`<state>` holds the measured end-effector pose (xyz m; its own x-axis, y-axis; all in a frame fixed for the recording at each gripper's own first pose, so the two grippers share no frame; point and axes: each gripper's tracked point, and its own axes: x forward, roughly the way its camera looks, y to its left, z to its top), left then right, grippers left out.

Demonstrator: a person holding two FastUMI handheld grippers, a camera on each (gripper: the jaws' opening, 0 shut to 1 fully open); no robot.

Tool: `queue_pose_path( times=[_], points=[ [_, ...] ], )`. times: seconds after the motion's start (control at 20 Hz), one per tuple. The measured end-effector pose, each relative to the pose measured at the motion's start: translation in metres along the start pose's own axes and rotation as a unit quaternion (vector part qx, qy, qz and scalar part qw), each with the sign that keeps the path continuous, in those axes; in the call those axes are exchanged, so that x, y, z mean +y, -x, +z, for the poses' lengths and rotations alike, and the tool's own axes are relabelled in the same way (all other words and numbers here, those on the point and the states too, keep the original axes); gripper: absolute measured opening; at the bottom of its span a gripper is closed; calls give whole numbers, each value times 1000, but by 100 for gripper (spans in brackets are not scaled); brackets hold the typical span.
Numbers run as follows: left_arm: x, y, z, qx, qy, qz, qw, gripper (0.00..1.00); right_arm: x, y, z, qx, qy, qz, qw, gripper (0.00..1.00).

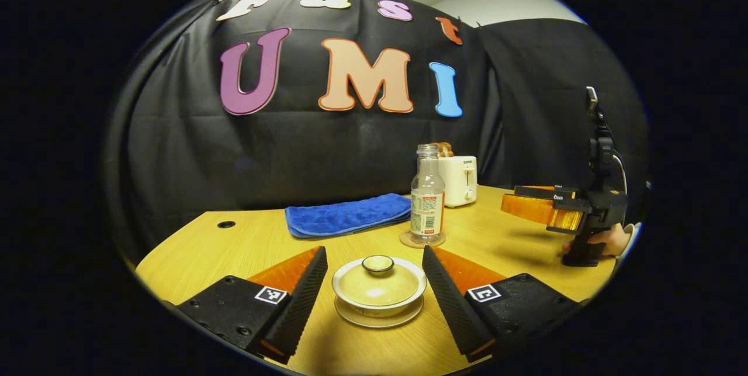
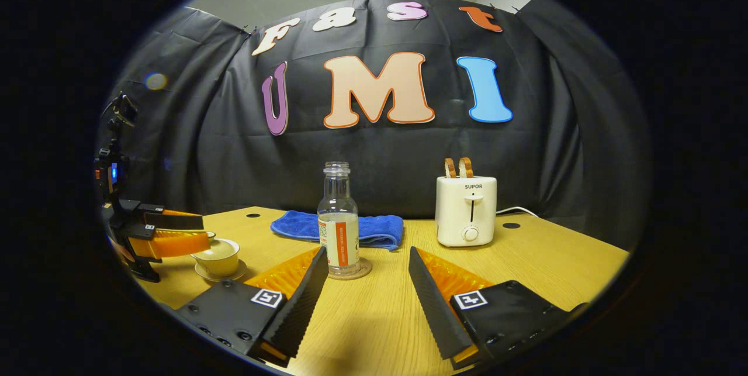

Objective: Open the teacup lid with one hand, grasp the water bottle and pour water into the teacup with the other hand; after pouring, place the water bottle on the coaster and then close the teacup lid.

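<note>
A wooden counter [image 2: 543,259] stands before black cloth walls. The water bottle [image 2: 338,221] stands upright, mouth up, on its coaster [image 2: 356,271] just ahead of the spread right tongs [image 2: 365,285]. The lidded teacup [image 1: 378,285] sits between the spread left tongs [image 1: 375,288].

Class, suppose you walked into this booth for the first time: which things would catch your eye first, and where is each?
The lidded teacup on its saucer sits on the wooden table between the open fingers of the left gripper. Behind it an uncapped water bottle stands on a round coaster, ahead of the open right gripper. Farther back lie a folded blue towel and a white toaster with two bread slices sticking up.
</note>
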<state>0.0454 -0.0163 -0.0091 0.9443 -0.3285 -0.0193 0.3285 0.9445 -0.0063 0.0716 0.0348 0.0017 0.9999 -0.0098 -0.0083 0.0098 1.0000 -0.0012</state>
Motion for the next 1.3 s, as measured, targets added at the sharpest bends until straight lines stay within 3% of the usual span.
queue_pose_path(
  times=[0.35,0.85,1.0,1.3],
  points=[
    [19,38,5,-23,4,75,997,96,-10,2,-1,-1,1,-26,1000,90],
    [70,56,4,-26,3,222,975,95,-22,13,1,-2,1,-54,999,90],
    [75,57,6,-28,3,237,971,95,-24,12,1,-2,2,-56,998,90],
    [72,56,6,-28,3,228,973,95,-29,15,1,-3,2,-64,998,90]
  ],
)
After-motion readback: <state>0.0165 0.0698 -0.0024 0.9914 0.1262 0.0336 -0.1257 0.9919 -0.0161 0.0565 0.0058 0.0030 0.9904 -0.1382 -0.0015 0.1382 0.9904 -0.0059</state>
